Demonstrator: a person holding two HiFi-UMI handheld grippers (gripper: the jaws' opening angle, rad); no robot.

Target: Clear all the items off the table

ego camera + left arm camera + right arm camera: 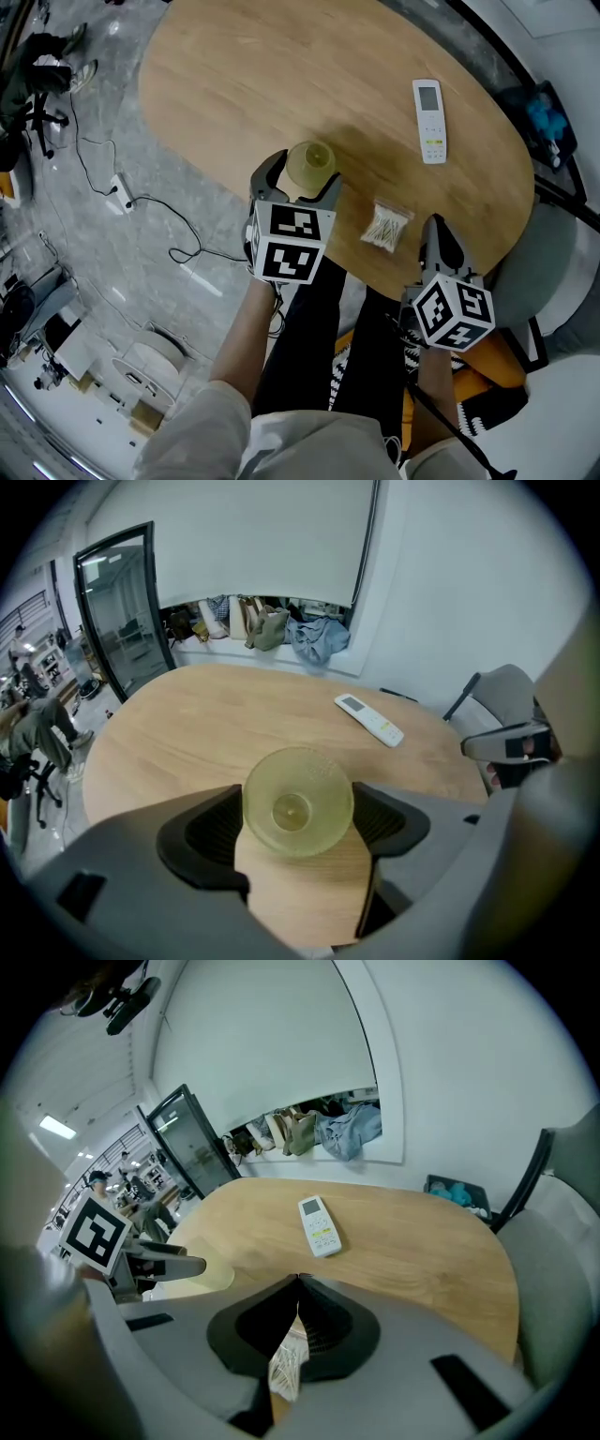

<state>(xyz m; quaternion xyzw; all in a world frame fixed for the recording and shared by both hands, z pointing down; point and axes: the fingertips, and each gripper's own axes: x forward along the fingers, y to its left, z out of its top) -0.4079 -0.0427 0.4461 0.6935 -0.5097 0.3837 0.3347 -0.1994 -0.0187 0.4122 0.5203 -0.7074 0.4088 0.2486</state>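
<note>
Left gripper: jaws wide, straddling cup near table front edge; we see no squeeze yet. Right gripper: jaw tips together, empty, just beside packet. Remote farther in, well apart. We judge step: cup pick; all three items on table. Next move: close on cup, lift straight up. Edge close behind cup; bare tabletop beyond; chair crowds right side.

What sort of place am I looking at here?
Probably an office or lab workroom: an oval wooden table with a grey chair beside it, a glass door at the back, and cables trailing across the stone floor.
</note>
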